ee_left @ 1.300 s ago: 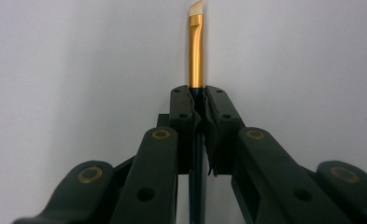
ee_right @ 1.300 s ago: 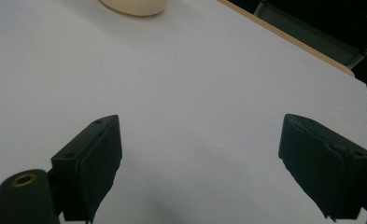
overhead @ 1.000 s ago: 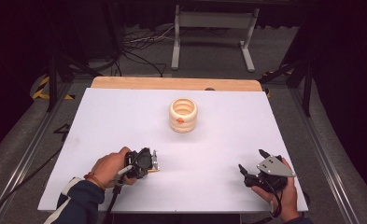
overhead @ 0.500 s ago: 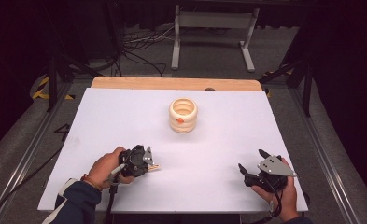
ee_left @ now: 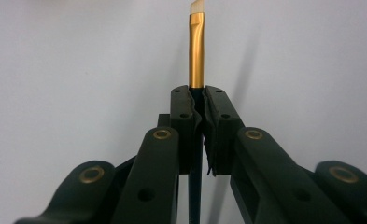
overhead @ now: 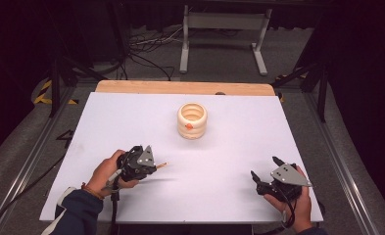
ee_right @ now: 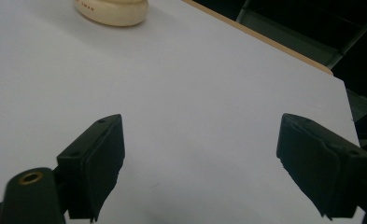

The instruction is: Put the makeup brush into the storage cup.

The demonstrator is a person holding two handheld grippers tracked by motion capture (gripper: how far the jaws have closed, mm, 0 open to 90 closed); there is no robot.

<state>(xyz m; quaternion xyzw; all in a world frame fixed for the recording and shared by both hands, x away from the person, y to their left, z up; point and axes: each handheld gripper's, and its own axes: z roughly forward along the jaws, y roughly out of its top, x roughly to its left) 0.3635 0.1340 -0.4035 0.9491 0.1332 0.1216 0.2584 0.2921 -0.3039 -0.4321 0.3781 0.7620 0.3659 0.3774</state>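
Cream ribbed pot mid-table, brush pinched left

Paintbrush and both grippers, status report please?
Left gripper shut on paintbrush. Right gripper open, holding nothing. Cream pot mid-table, path to it clear.

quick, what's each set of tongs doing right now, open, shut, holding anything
Left tongs: shut on a thin brush with a gold ferrule.
Right tongs: open, holding nothing, over the white table.
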